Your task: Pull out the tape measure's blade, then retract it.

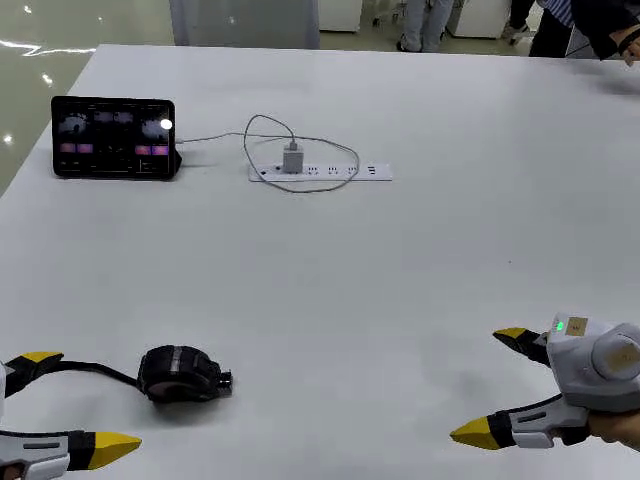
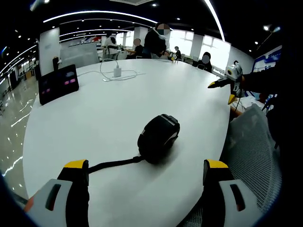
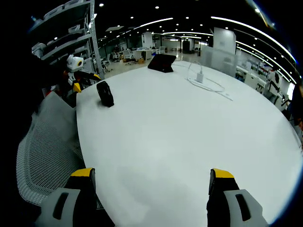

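Note:
A black tape measure (image 1: 182,374) lies on the white table (image 1: 400,270) near its front left, blade retracted, with a black strap (image 1: 95,369) trailing left. In the left gripper view the tape measure (image 2: 159,136) sits just ahead of the jaws, its strap (image 2: 113,164) running back between them. My left gripper (image 1: 75,405) is open around the strap's end, touching nothing. My right gripper (image 1: 495,385) hovers open over the table's front right, far from the tape measure (image 3: 105,93). The left gripper (image 3: 84,80) appears beside it in the right gripper view, and the right gripper (image 2: 226,90) far off in the left one.
A dark tablet (image 1: 113,138) stands at the back left. A white power strip (image 1: 320,172) with a plugged charger and looped cable lies at the back centre. A mesh chair (image 3: 45,151) sits by the near edge. People stand beyond the far edge.

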